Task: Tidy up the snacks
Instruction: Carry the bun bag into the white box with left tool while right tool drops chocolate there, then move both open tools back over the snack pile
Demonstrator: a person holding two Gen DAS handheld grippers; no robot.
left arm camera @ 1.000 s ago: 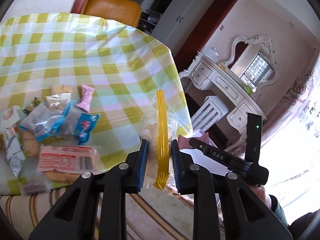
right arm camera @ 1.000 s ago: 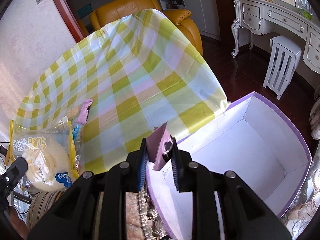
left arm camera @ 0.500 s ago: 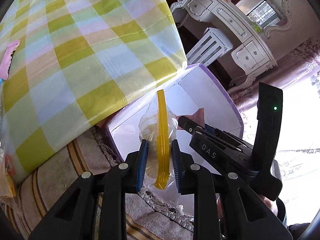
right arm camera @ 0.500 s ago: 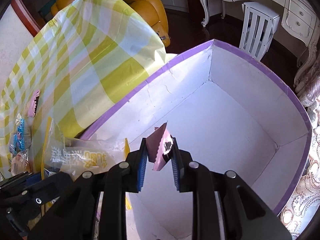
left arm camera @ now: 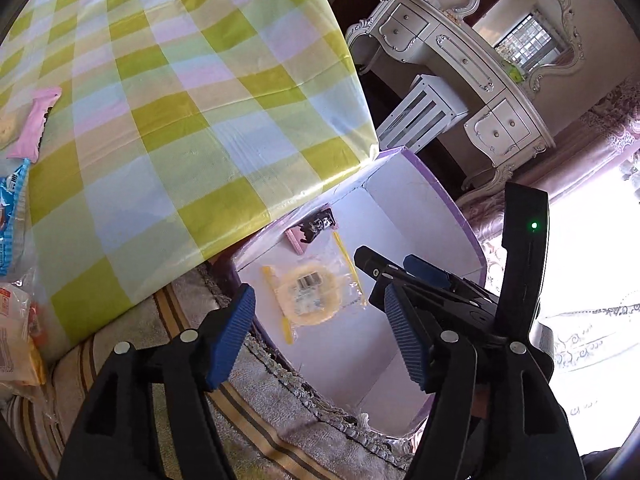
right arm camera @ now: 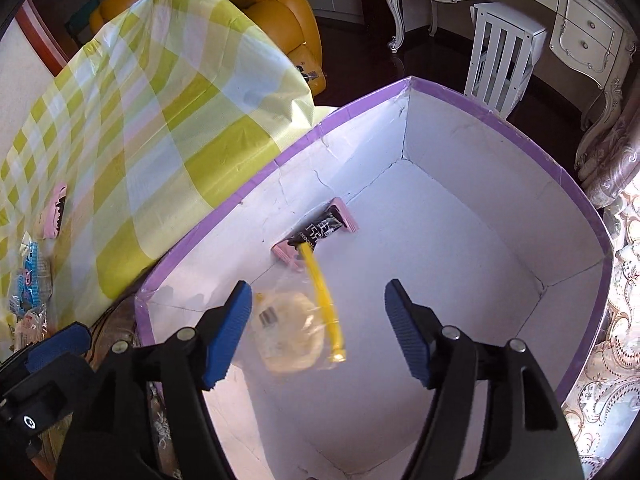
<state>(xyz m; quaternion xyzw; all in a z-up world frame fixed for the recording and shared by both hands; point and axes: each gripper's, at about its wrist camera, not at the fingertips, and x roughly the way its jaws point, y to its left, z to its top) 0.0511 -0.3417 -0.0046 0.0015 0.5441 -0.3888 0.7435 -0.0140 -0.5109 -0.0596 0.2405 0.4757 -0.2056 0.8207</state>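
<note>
Both the left gripper (left arm camera: 320, 332) and right gripper (right arm camera: 318, 330) are gaping empty, having just been opening, releasing a light, crinkly bagged pastry (left arm camera: 307, 293) into the box (right arm camera: 460, 96); its stiff yellow seal is offering the safest hold.

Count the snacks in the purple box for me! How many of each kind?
Clear bag with yellow edges holding a round cake: 1
Pink-and-black chocolate packet: 1
Total in the purple box: 2

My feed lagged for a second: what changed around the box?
Both hand-held grippers, left and right, have just opened and let go. The bagged bun and the pink chocolate packet now lie in the box. Table snacks stayed put.
</note>
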